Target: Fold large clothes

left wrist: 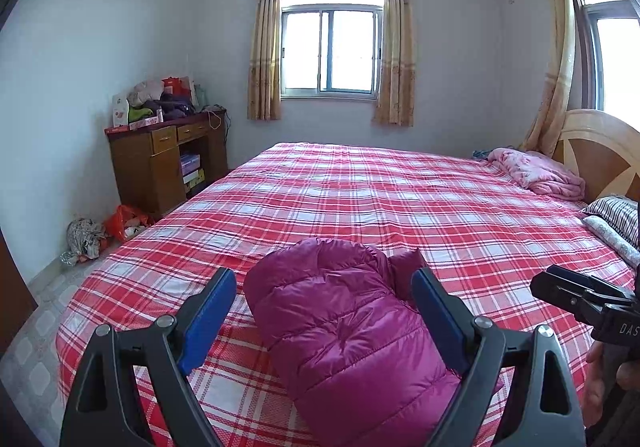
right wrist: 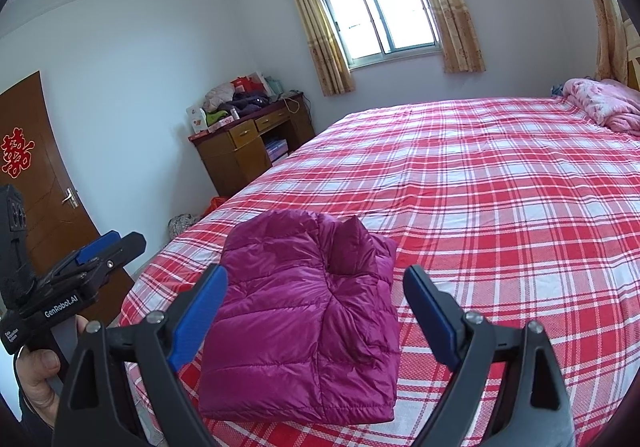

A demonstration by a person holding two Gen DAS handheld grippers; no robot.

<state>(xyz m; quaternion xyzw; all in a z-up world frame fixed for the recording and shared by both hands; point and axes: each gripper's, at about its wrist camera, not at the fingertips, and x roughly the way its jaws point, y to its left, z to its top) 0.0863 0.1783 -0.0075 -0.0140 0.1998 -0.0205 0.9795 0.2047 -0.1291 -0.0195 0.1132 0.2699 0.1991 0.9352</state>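
A magenta puffer jacket [left wrist: 348, 327] lies folded into a compact bundle on the near part of the bed [left wrist: 400, 199], whose cover is a red-and-white plaid. In the left wrist view the left gripper [left wrist: 324, 287] has its blue-padded jaws spread wide, one on each side of the bundle, with neither pad pressing the fabric; the jacket sits at 6 o'clock in that view. The right gripper [left wrist: 576, 291] shows at 3 o'clock there, off to the side of the jacket and apart from it. In the right wrist view the right gripper's jaws also stand wide either side of the bundle without gripping it, and the left gripper is at 9 o'clock, held by a hand [right wrist: 38, 375]. A pink blanket [left wrist: 536, 175] lies crumpled at 2 o'clock near the headboard [left wrist: 600, 147], and a wooden desk [left wrist: 168, 163] piled with clutter stands at 10 o'clock beside the bed.
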